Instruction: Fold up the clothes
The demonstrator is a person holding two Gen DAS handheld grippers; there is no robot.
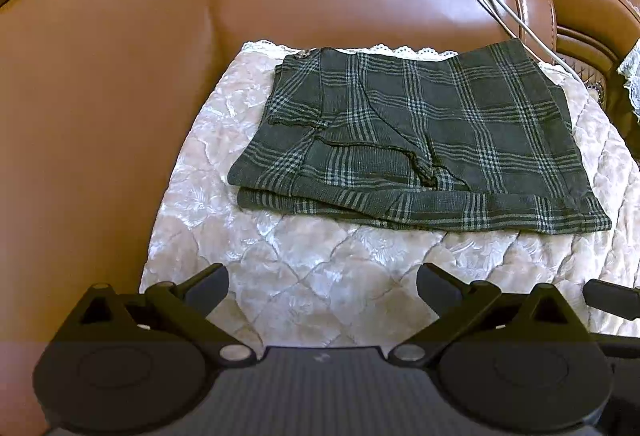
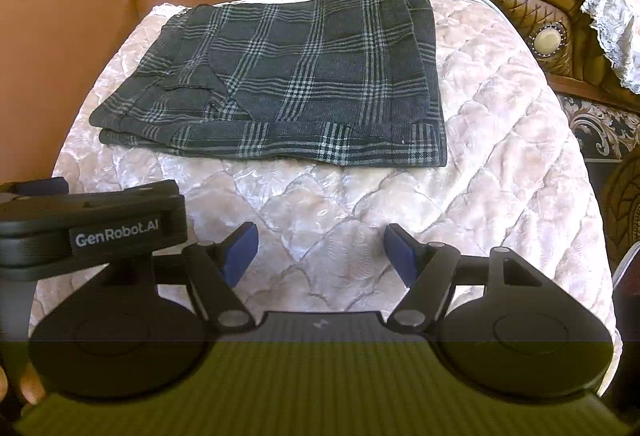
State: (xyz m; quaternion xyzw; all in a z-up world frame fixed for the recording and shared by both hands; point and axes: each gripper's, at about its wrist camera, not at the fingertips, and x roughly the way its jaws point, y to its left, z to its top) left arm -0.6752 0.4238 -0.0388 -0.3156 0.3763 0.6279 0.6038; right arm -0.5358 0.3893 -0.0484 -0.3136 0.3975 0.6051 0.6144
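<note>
The dark grey plaid garment with pale check lines, already doubled into a squat stack of layers, lies straight ahead of both my tools on the cream quilted seat cover that drapes the brown leather sofa. Its long axis runs side to side across my view, the thick hemmed edge facing me and the far edge up near the lace trim at the sofa back. My left gripper hangs over bare quilting, its fingers spread wide and holding nothing; my right gripper is the same, its blue-padded fingers released and empty. Neither touches the cloth, and a band of quilt lies between each and the near hem. From the left wrist view the garment sits ahead and a little to the right, its left end roughly in line with my left fingers; from the right wrist view it sits ahead and to the left, so that its right-hand corner is the part closest to my right fingers. I judge the two hands about equally near, each to its own end of the hem. If another fold is wanted, I would reach forward to those two near corners, and the stacked layers could slip apart unless I pinch them all together.
</note>
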